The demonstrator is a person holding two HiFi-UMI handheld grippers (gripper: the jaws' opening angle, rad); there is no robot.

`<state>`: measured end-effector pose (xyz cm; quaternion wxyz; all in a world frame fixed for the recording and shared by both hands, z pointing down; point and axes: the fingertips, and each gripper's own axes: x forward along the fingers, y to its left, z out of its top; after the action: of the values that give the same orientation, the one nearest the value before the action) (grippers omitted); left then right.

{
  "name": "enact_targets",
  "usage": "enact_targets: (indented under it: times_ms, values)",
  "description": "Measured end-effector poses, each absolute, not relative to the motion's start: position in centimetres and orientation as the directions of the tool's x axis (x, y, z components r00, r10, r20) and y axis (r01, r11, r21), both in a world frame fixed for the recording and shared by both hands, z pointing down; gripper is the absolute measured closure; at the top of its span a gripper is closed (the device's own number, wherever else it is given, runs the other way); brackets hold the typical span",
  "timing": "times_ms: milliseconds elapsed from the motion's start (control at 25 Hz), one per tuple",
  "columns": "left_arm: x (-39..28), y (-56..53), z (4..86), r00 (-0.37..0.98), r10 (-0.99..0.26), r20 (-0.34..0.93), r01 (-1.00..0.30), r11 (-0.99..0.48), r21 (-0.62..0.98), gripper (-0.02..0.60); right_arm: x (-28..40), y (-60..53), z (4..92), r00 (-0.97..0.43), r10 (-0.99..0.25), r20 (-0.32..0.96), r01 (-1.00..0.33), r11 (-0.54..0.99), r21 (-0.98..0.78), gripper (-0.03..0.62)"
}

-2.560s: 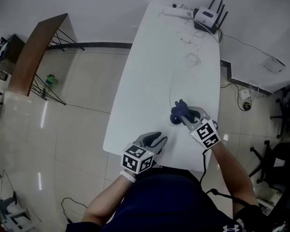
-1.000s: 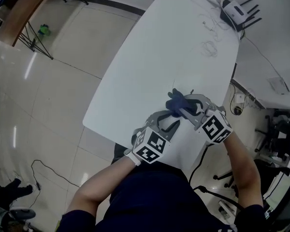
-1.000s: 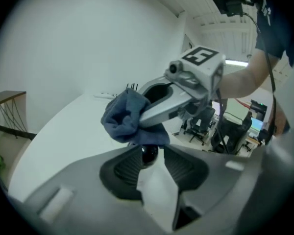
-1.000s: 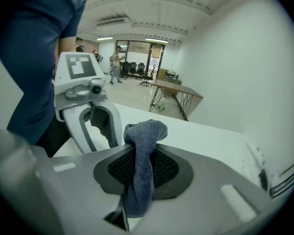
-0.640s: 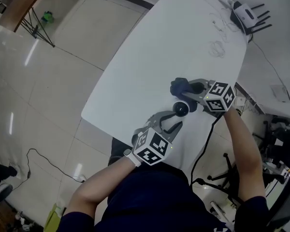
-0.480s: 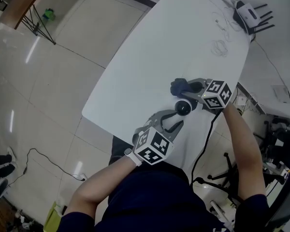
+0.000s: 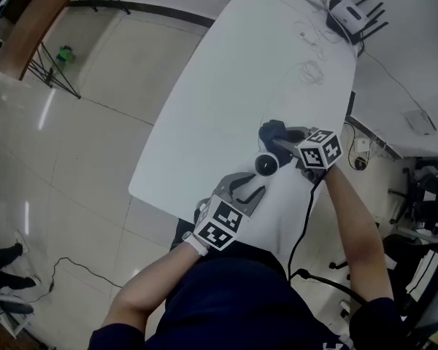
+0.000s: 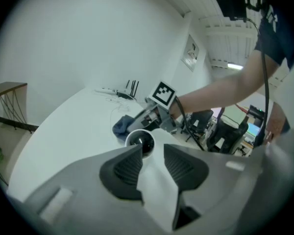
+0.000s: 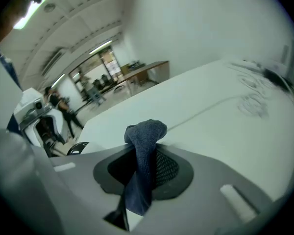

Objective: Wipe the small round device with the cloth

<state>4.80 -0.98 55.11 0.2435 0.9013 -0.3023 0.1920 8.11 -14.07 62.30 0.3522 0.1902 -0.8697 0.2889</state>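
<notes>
Forearms (image 7: 350,210) reach over the near edge of the white table (image 7: 226,86). The left gripper (image 7: 252,186) pinches the small round device (image 7: 266,165) by its base; the right gripper (image 7: 279,146), tilted down, clamps the blue cloth (image 7: 271,132) just beyond it. Whether cloth and device touch is unclear.

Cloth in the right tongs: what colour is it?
Dark blue cloth, seen best in the right gripper view.

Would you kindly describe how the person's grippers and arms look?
The left gripper and right gripper are grey with dark ribbed pads; each carries a white cube with black square markers. A black cable hangs from the right one. The person wears a dark navy short-sleeved shirt.
</notes>
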Motion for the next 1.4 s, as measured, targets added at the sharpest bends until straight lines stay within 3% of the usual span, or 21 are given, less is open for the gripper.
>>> enact_targets:
  times_ms: [160,320,600,800,920,1120,1400]
  values:
    - [3.0,-1.1,54.4,0.749,-0.432,0.501,-0.631,-0.696,0.342,0.445,11.1,-12.3,63.8,-0.624,-0.322,0.712,-0.760,0.463,-0.457,0.520]
    - [1.4,-1.0,53.6,0.763,-0.400,0.508,-0.610,-0.705,0.361,0.446,13.0,-10.5,65.5,-0.518,-0.444,0.731,-0.852,0.185,-0.490,0.520]
    - [0.7,-0.1,53.3,0.812,-0.299,0.501,-0.526,-0.747,0.407,0.448,14.5,-5.4,65.6,-0.353,-0.582,0.733,-0.784,-0.244,-0.571,0.520]
    - [0.9,0.0,54.5,0.840,-0.221,0.495,-0.454,-0.786,0.419,0.449,12.9,-2.5,66.1,-0.282,-0.674,0.683,-0.574,-0.452,-0.683,0.519]
    - [1.1,1.2,55.7,0.853,-0.156,0.499,-0.404,-0.803,0.439,0.453,11.7,-0.2,67.3,-0.247,-0.712,0.658,-0.442,-0.521,-0.730,0.519]
    - [0.4,0.7,55.5,0.854,-0.075,0.515,-0.328,-0.846,0.420,0.454,10.0,0.1,66.8,-0.193,-0.778,0.598,-0.346,-0.517,-0.783,0.519]
    - [3.6,-3.3,55.7,0.890,-0.017,0.455,-0.252,-0.851,0.461,0.454,10.3,-3.5,59.9,-0.185,-0.889,0.420,-0.411,-0.318,-0.854,0.519]
